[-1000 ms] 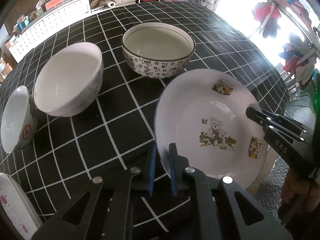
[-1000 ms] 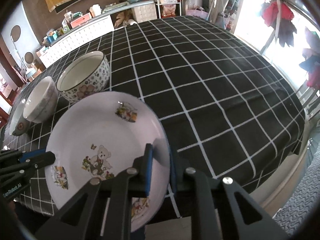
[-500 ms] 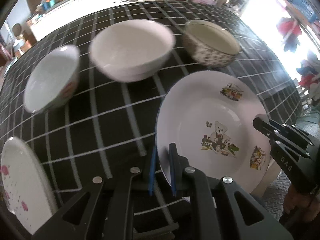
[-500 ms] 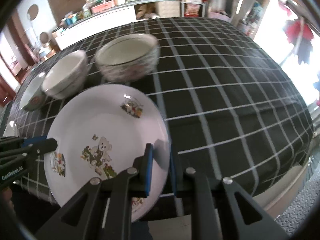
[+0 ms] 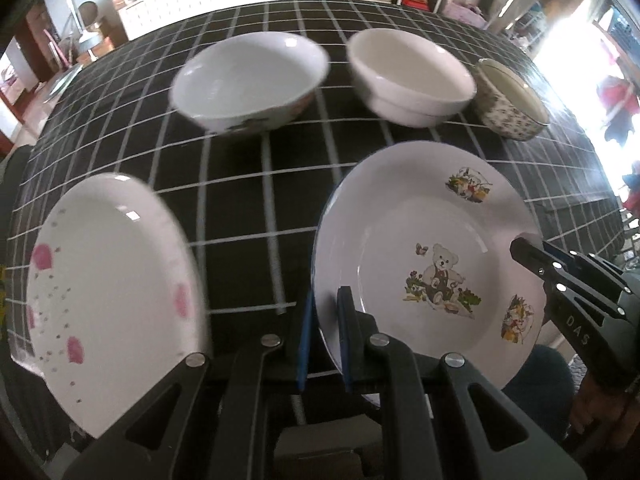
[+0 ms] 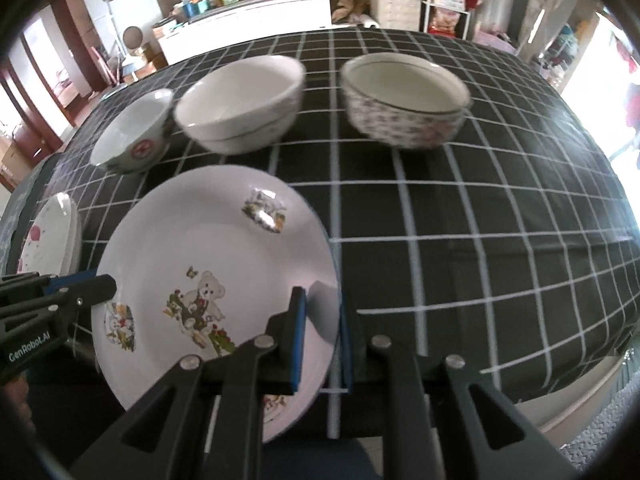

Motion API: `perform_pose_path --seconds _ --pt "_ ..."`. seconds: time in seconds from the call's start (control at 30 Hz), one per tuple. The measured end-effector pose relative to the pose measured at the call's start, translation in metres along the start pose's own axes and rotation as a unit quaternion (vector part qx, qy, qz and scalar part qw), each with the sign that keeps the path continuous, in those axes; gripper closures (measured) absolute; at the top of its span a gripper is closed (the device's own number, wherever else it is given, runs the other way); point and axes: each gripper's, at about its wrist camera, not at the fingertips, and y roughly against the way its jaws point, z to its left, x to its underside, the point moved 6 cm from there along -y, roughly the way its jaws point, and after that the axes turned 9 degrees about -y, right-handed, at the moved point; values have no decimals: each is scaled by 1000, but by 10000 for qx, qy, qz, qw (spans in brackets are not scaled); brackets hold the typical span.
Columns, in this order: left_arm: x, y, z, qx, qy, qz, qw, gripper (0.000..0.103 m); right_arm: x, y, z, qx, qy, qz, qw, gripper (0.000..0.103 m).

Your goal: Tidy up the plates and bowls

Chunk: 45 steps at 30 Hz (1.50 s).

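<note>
Left wrist view: the bear plate (image 5: 432,256) was held clear of the bench (image 5: 240,196) by both tools at once. The left hand-held gripper (image 5: 323,312) was pinched on the plate's near-left rim, and the right hand-held gripper (image 5: 528,250) was seen clamped on the opposite rim. From the right wrist view the same grip was confirmed — the right hand-held gripper (image 6: 322,312) was closed on the plate edge, the plate (image 6: 216,276) tilted slightly and hanging partly past the bench's front edge.

The step in hand was judged to be the carrying of this plate toward the pink-spotted plate (image 5: 108,288), which lay at the bench's near-left corner, well apart from the carried one. Three bowls stood in a row behind: a bowl with a red mark (image 6: 132,136), a plain white bowl (image 6: 240,104) and a flowered bowl (image 6: 404,100) — none appeared to have been nested yet.

For the next move, the plate would probably need to be brought level over the pink-spotted plate, lowered until it was seated, and only then released from both sides. An uneven release could let it slide off, the lower plate lying near the bench's edge.
</note>
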Motion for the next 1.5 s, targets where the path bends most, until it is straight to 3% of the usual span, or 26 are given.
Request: perform_pose_path --seconds 0.4,0.77,1.1,1.5 --pt "-6 -3 15 64 44 -89 9999 93 -7 -1 0 -71 2 -37 10000 84" --pt "-5 -2 14 38 -53 -102 9999 93 -9 -5 14 151 86 -33 9998 84" --pt "0 18 26 -4 -15 -241 9997 93 -5 1 26 130 -208 131 9996 84" --pt "3 60 56 -166 191 -587 9980 93 -21 24 59 68 -270 -65 9996 83"
